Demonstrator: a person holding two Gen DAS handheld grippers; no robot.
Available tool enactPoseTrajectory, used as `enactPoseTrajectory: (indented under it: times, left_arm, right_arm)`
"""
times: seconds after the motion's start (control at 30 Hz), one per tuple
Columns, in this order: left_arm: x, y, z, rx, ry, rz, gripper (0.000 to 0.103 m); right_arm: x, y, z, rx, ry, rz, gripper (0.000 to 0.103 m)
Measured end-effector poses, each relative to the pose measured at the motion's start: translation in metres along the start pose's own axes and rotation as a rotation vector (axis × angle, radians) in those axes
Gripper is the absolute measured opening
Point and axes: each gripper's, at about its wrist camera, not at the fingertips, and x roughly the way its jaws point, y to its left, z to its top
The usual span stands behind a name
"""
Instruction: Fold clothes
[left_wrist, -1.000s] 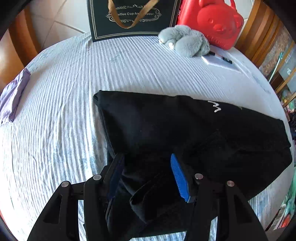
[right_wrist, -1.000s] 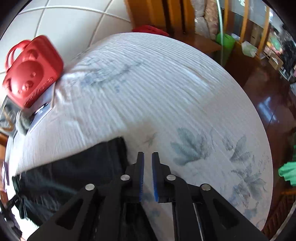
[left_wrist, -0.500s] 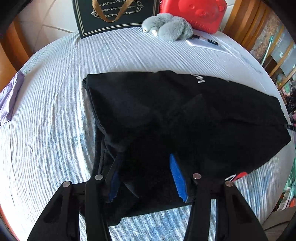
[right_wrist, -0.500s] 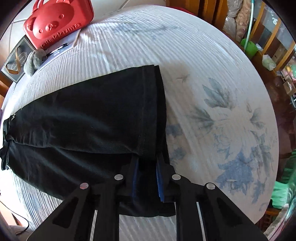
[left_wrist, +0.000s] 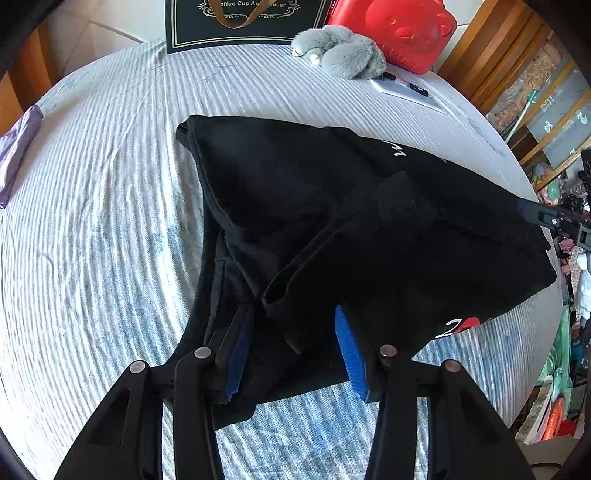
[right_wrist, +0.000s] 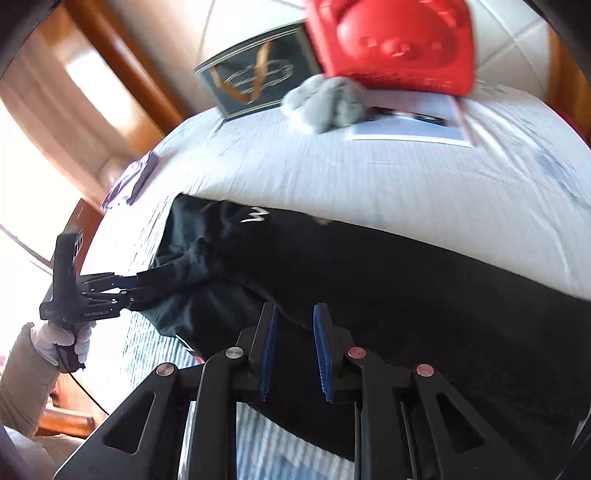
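Garment (left_wrist: 369, 221), black, lies mid-bed; bare sheet (left_wrist: 92, 240) flanks its left edge. Left gripper (left_wrist: 291, 350) and right gripper (right_wrist: 293, 354) gape above cloth. Right view alone shows a gloved hand (right_wrist: 61, 341).

Left tongs (left_wrist: 291, 350) spread wide over the black garment (left_wrist: 369, 229) lying on the striped bedsheet (left_wrist: 92, 221).
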Motion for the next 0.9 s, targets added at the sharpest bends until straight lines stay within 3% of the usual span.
enactPoseTrajectory:
  times: [0.07, 0.17, 0.3, 0.37, 0.4, 0.43, 0.47, 0.57, 0.67, 0.73, 0.8, 0.9]
  left_arm:
    - [0.0, -0.001, 0.002, 0.03, 0.008, 0.001, 0.046]
    - [0.0, -0.001, 0.005, 0.068, 0.027, 0.003, 0.033]
    - [-0.003, 0.0, 0.008, 0.087, 0.047, -0.004, 0.03]
    - [-0.005, -0.001, 0.009, 0.106, 0.048, 0.003, 0.022]
    - [-0.007, -0.002, 0.01, 0.12, 0.047, 0.019, 0.012]
    - [-0.01, -0.004, 0.01, 0.136, 0.041, 0.038, 0.008]
    - [-0.015, -0.006, 0.009, 0.157, 0.029, 0.055, 0.008]
    - [-0.034, -0.011, 0.001, 0.243, -0.018, 0.117, 0.008]
    - [-0.035, -0.012, -0.02, 0.341, 0.045, 0.107, 0.012]
    - [-0.03, -0.01, -0.036, 0.392, 0.112, 0.127, 0.034]
    - [-0.034, -0.001, -0.041, 0.363, 0.129, 0.111, 0.036]
    - [-0.054, 0.018, -0.024, 0.201, 0.077, 0.011, 0.036]
  right_arm:
    - [0.029, 0.029, 0.014, -0.045, 0.035, 0.037, 0.02]
    - [0.06, 0.063, 0.027, -0.11, 0.085, 0.068, 0.02]
    - [0.089, 0.082, 0.033, -0.16, 0.136, 0.059, 0.02]
    - [0.097, 0.088, 0.032, -0.183, 0.151, 0.049, 0.02]
    - [0.094, 0.091, 0.029, -0.209, 0.142, 0.033, 0.015]
    - [0.091, 0.094, 0.025, -0.234, 0.133, 0.017, 0.006]
    - [0.089, 0.097, 0.022, -0.26, 0.124, 0.001, 0.001]
    - [0.074, 0.097, -0.001, -0.287, 0.145, 0.024, 0.001]
    - [0.058, 0.093, -0.028, -0.298, 0.184, 0.072, 0.001]
    - [0.051, 0.08, -0.041, -0.257, 0.193, 0.057, 0.002]
    - [0.043, 0.059, -0.05, -0.182, 0.187, 0.015, 0.006]
    - [0.015, 0.013, -0.06, -0.017, 0.121, -0.057, 0.006]
